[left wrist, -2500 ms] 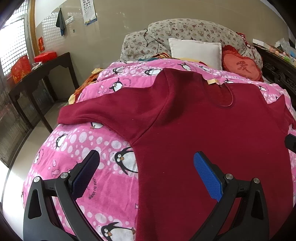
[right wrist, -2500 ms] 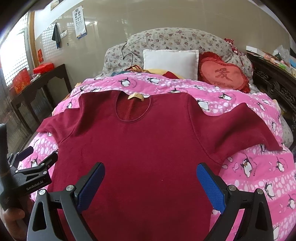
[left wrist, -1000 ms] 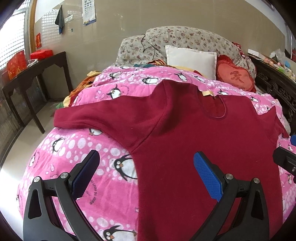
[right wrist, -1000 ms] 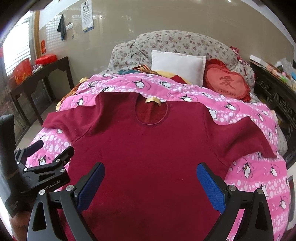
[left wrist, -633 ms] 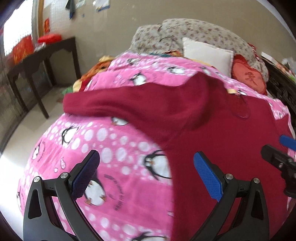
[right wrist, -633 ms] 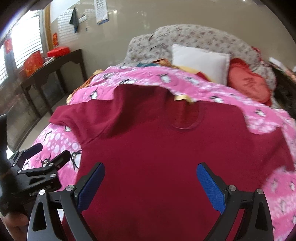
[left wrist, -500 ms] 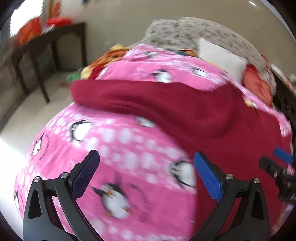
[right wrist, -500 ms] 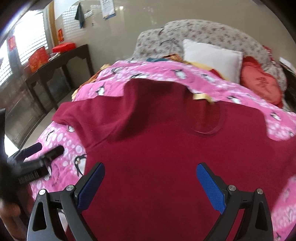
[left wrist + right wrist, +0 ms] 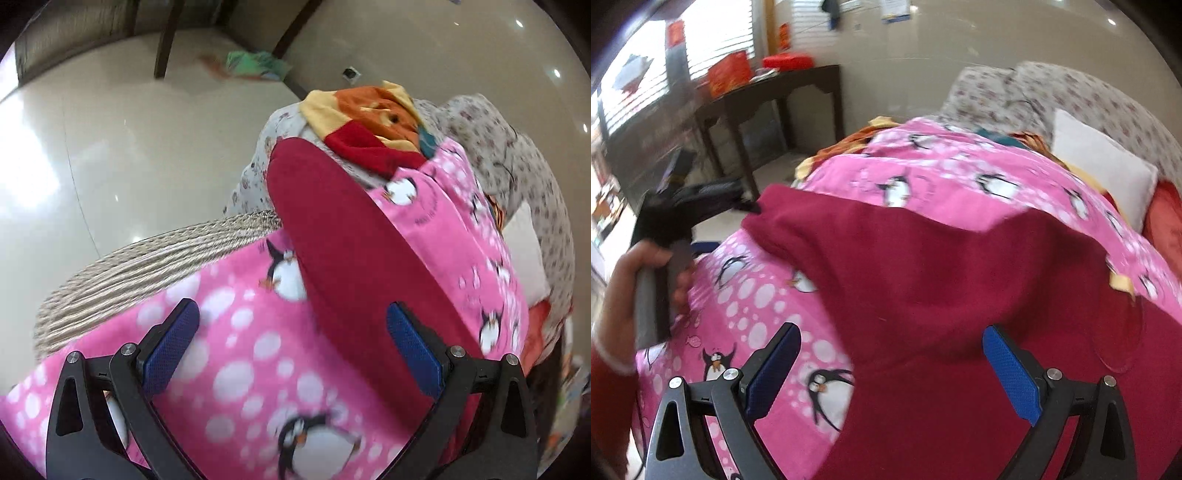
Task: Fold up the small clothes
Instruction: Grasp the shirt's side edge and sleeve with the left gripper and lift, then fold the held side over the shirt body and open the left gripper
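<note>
Garment: we see a dark red fleece short-sleeved top spread flat on the pink penguin-print blanket, its round neckline toward the pillows.
Sleeve: one dark red sleeve of the top reaches out to the blanket's edge, where a woven straw mat shows beneath the blanket.
Left gripper: we find its blue-padded jaws spread wide and empty, poised over the sleeve and the blanket just beside it; in the right wrist view it sits at the sleeve's tip, held by a hand.
Right gripper: we find it wide open too, holding nothing, above the top's body beside the sleeve seam.
Beyond the top: a white square pillow and a grey floral quilt lie past the neckline.
Off the blanket: a dark wooden side table stands by the wall.
</note>
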Demonstrator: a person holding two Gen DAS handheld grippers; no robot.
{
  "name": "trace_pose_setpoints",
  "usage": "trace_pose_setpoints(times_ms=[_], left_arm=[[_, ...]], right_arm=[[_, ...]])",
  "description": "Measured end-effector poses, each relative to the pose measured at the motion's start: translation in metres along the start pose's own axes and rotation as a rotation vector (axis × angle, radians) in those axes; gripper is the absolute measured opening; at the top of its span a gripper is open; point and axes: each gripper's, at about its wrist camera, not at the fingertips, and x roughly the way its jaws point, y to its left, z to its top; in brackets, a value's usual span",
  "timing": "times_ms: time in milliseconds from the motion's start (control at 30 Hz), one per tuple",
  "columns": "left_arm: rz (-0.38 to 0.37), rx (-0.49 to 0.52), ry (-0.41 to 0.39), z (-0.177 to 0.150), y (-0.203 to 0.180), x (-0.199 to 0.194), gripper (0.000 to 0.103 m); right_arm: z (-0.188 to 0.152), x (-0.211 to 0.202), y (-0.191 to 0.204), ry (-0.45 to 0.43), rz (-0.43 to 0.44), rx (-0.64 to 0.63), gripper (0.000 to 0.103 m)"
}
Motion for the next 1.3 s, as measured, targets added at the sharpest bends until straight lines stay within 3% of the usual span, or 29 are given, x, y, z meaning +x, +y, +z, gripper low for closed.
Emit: trace_pose_setpoints(times_ms=[100, 167, 267, 367, 400, 567, 700, 833, 900, 1033, 1100, 1167, 1233, 1300], left_arm=[[0.013, 0.024, -0.024, 0.008, -0.006, 0.01, 0.094], [-0.026, 0.062, -0.028, 0.009, -0.014, 0.017, 0.059], [-0.048, 0.077, -0.051, 0.016, -0.022, 0.02, 0.028], [-0.084, 0.104, -0.116, 0.012, -0.032, -0.01, 0.012], [-0.151, 0.114, -0.146, 0.006, -0.038, -0.03, 0.01], [-0.304, 0.311, -0.232, -0.04, -0.106, -0.108, 0.01], [-0.449, 0.521, -0.198, -0.115, -0.18, -0.139, 0.01], [-0.539, 0.683, -0.088, -0.198, -0.236, -0.123, 0.01], [-0.562, 0.759, -0.003, -0.245, -0.256, -0.097, 0.01], [-0.565, 0.816, 0.142, -0.294, -0.276, -0.042, 0.012], [-0.522, 0.864, 0.202, -0.308, -0.274, -0.025, 0.025], [-0.53, 0.869, 0.227, -0.308, -0.268, -0.03, 0.046], [-0.568, 0.88, 0.209, -0.301, -0.254, -0.054, 0.06], [-0.566, 0.902, 0.136, -0.293, -0.238, -0.077, 0.072]], right_arm=[[-0.005, 0.003, 0.006, 0.011, 0.025, -0.013, 0.099], [-0.009, 0.003, 0.003, 0.023, 0.021, -0.013, 0.098], [-0.014, -0.009, -0.011, 0.02, 0.0, -0.001, 0.098], [-0.021, -0.034, -0.032, -0.014, -0.026, 0.023, 0.098], [-0.024, -0.043, -0.039, -0.025, -0.036, 0.03, 0.098], [-0.042, -0.086, -0.092, -0.08, -0.11, 0.118, 0.098], [-0.062, -0.116, -0.138, -0.117, -0.158, 0.225, 0.098], [-0.086, -0.137, -0.182, -0.138, -0.195, 0.332, 0.098], [-0.097, -0.143, -0.201, -0.13, -0.212, 0.367, 0.098], [-0.12, -0.148, -0.235, -0.112, -0.294, 0.424, 0.098], [-0.129, -0.15, -0.251, -0.104, -0.289, 0.472, 0.098], [-0.138, -0.151, -0.261, -0.106, -0.249, 0.518, 0.098], [-0.141, -0.15, -0.263, -0.107, -0.212, 0.542, 0.098], [-0.14, -0.146, -0.262, -0.109, -0.173, 0.546, 0.098]])
